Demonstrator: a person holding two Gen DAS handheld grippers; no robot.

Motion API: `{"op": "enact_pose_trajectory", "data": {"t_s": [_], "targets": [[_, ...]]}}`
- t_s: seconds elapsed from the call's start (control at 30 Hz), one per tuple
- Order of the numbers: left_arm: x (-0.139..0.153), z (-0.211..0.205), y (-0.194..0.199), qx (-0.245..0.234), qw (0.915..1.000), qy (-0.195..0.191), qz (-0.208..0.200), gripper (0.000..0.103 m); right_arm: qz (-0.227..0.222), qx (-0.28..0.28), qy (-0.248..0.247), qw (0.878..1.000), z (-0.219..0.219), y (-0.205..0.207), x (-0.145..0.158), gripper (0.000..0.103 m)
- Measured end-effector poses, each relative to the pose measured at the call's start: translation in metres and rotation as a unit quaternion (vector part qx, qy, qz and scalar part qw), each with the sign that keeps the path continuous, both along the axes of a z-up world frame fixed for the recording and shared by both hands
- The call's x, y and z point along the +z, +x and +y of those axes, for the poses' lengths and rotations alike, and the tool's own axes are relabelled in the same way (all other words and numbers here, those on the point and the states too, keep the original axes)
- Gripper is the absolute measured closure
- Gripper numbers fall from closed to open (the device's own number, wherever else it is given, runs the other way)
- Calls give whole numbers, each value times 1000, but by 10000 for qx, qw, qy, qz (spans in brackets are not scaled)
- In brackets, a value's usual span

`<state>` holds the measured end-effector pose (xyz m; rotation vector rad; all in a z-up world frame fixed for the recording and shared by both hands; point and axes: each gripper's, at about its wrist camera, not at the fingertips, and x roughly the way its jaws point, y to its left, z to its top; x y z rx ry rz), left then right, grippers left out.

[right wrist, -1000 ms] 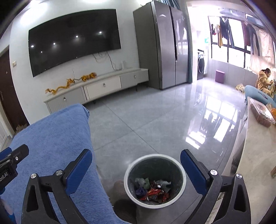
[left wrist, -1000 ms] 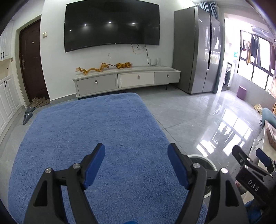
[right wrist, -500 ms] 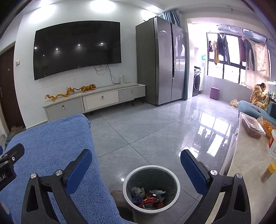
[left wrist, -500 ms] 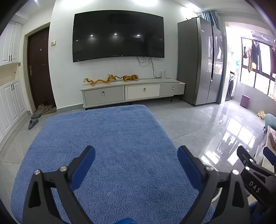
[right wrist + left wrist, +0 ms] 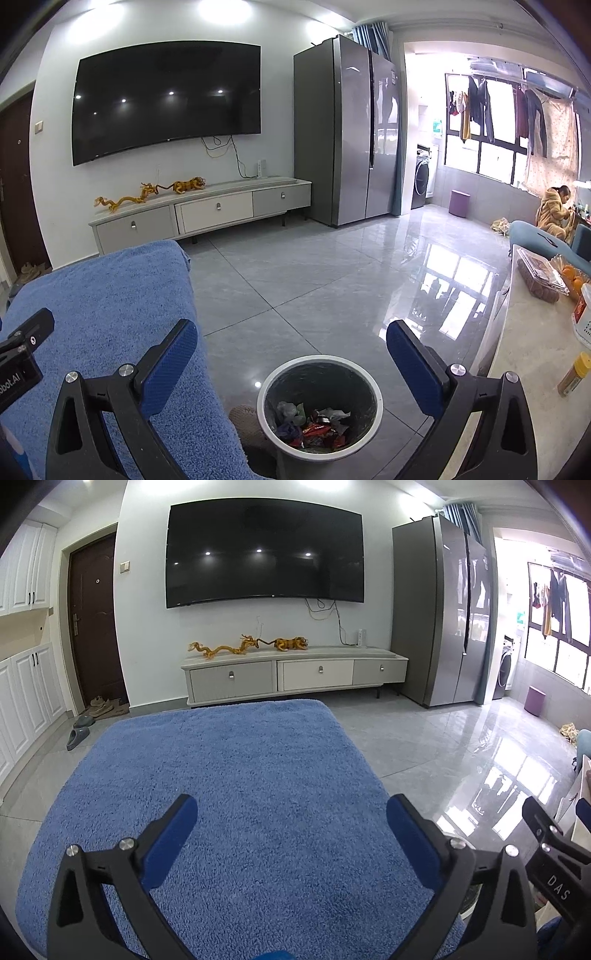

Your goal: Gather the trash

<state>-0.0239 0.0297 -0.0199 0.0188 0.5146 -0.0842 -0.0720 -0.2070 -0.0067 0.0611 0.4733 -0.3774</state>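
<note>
Bin position: on the floor directly below the right gripper, at 6 o'clock between its spread, empty jaws, wrappers inside. Left gripper jaws are opening, nothing between them, over the blue cloth. The right gripper is judged nearer the bin.

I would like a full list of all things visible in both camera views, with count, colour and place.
round trash bin: one, white rim, floor, holds wrappers
fluffy rug-like cloth: one, blue, below both grippers
wall television: one, black
low drawer cabinet: one, grey-white, under television
dragon and tiger figurines: two, golden, on cabinet
tall refrigerator: one, grey
stool: one, purple
seated person: one, far right
left gripper: open, jaws opening, empty
right gripper: open, empty
</note>
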Motion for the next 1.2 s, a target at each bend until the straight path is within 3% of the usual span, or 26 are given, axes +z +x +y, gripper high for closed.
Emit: {"op": "enact_pose_trajectory", "data": {"t_s": [0.4, 1.2], "targets": [[2, 4, -5, 56, 10000, 32, -74, 0, -44, -58, -55, 10000, -1, -5, 5, 0], [-20, -10, 9, -51, 9998, 157, 86, 0, -19, -183, -57, 9998, -15, 5, -9, 0]]}}
